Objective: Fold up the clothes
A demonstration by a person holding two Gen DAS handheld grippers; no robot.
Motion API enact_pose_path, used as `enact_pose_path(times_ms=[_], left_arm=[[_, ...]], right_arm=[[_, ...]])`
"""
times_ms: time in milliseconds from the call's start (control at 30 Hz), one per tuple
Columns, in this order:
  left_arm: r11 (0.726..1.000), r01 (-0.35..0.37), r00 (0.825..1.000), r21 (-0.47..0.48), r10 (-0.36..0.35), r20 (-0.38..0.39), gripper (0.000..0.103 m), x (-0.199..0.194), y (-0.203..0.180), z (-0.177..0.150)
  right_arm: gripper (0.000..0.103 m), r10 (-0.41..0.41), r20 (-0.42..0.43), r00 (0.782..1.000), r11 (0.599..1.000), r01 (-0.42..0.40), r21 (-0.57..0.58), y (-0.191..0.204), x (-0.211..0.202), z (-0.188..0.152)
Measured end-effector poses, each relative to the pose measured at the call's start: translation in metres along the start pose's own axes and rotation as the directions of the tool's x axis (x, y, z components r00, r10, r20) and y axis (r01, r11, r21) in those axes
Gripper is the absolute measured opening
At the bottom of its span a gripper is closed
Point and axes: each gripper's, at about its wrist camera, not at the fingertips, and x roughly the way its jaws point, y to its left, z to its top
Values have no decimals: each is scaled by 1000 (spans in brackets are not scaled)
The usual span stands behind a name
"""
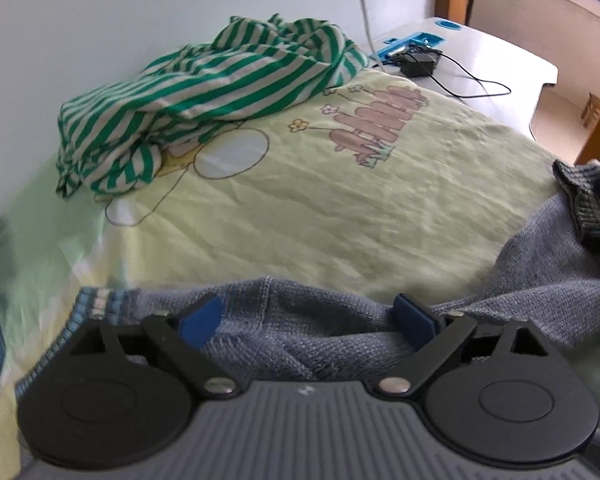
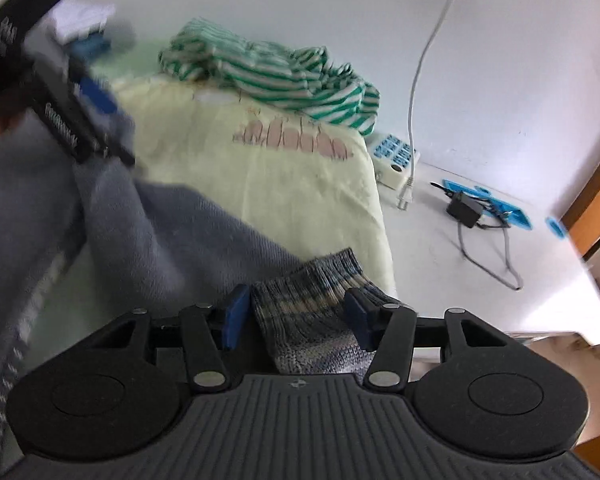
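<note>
Here the grey-blue knitted sweater lies bunched across the near edge of the pale yellow printed sheet, and both grippers are in it. In the left wrist view, the left gripper has its blue pads set wide apart, and a fold of the knit fills the gap between them, reaching from the 9 o'clock pad across to the 3 o'clock one; the jaws are spread, with cloth touching both pads but not squeezed flat. The sweater's body runs off toward 3 o'clock, where a darker ribbed cuff shows at the frame edge.

In the right wrist view, the right gripper also stands parted, and the ribbed, striped cuff sits between its pads, poking forward toward 12 o'clock; it touches the 3 o'clock pad and lies just beside the 9 o'clock one. The rest of the sweater trails off to 9 and 10 o'clock, blurred, up to the left gripper there.

At 12 o'clock on the sheet, well apart from the sweater, a green-and-white striped garment is heaped. Beyond it at 2 o'clock a white table carries a power strip and a black adapter.
</note>
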Motion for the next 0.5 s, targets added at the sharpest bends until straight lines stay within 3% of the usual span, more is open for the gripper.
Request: enact_pose_path(times_ms=[33, 67, 200, 267, 300, 400, 433, 500], left_arm=[[1000, -1, 1000, -4, 1, 3, 96, 0, 0, -1], [1000, -3, 1000, -5, 3, 5, 96, 0, 0, -1], [1000, -17, 1000, 11, 17, 9, 97, -1, -3, -2], [999, -28, 999, 30, 27, 16, 97, -1, -5, -2], [999, -28, 999, 46, 27, 19, 96, -2, -6, -1], [994, -10, 1000, 109, 8, 16, 85, -6, -10, 4], [988, -1, 1000, 157, 0, 11, 83, -8, -13, 6], [952, 13, 1000, 306, -11, -9, 78, -12, -22, 11]], right_arm=[[23, 16, 4, 1000, 999, -16, 42, -9, 1, -1], [11, 25, 9, 1000, 997, -25, 79, -16, 2, -1], [10, -48, 22, 999, 985, 44, 168, -42, -12, 7], [14, -68, -91, 994, 990, 78, 121, -50, -13, 6], [22, -78, -128, 989, 991, 90, 94, -53, -15, 7], [50, -79, -24, 997, 997, 79, -4, -42, -31, 13], [59, -11, 27, 1000, 999, 12, -36, -36, -35, 18], [60, 126, 61, 990, 988, -120, -101, -23, -30, 28]])
